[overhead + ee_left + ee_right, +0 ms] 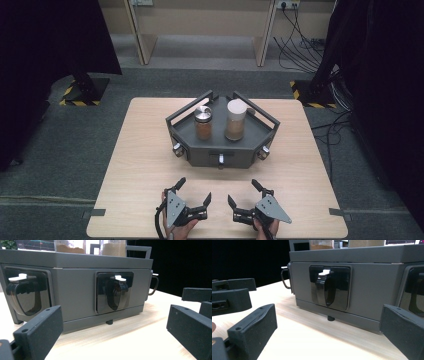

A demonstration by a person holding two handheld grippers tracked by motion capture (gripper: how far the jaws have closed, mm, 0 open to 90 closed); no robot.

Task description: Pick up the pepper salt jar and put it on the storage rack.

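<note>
- On the near edge of the wooden table (140,165), you rested both grippers side by side, close together but apart
- Your left gripper (193,192) had its jaws spread wide with nothing between them
- Your right gripper (242,193) was spread just as wide and also held nothing
- Beyond them, near the middle of the table, stood the grey box (220,148), well apart from both grippers
- On top of the box you had two jars: a jar with a metal lid (203,123) on the left and a taller jar with a white lid (235,120) on the right, standing near each other, both upright
- In the left gripper view, the front face of the box showed a glossy black handle (114,292), with a second handle (25,296) on the angled face to its left
- In the right gripper view, your jaws pointed at a black handle (329,287) on the box, and the other gripper's jaws (230,296) lay at the left on the table
</note>
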